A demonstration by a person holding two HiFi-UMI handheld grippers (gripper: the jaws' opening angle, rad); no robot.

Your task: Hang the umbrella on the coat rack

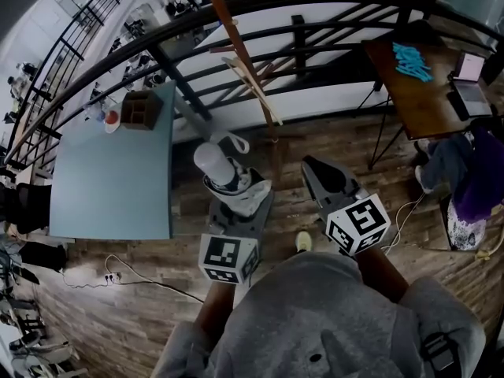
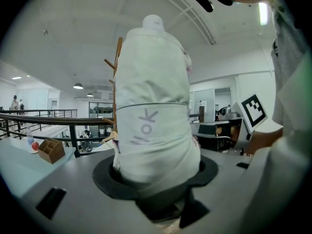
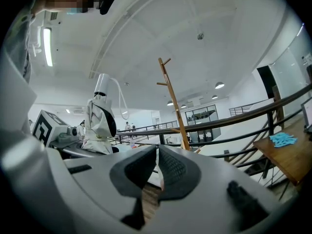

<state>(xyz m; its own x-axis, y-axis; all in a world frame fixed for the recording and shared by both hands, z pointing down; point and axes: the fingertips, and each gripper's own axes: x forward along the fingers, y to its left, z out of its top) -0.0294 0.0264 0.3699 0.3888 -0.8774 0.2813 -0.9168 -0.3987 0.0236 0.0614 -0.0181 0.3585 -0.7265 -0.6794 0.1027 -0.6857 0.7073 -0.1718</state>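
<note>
The folded white umbrella (image 1: 220, 168) stands upright in my left gripper (image 1: 234, 199), whose jaws are shut on its lower part; its wrist loop hangs off the top. It fills the left gripper view, where the umbrella (image 2: 153, 106) rises from the left gripper (image 2: 156, 179). The wooden coat rack (image 1: 236, 46) stands ahead by the railing, apart from the umbrella, and shows behind it as the coat rack (image 2: 117, 67). My right gripper (image 1: 319, 172) is to the right of the umbrella. In its own view the right gripper (image 3: 157, 167) is shut on nothing, with the umbrella (image 3: 100, 116) at left and the coat rack (image 3: 173, 101) ahead.
A teal table (image 1: 118, 179) at the left carries a wooden box (image 1: 140, 109). A black railing (image 1: 315, 30) runs behind the rack. A brown desk (image 1: 417, 93) with a laptop (image 1: 471, 85) stands at the right. A cable (image 1: 150, 282) lies on the wood floor.
</note>
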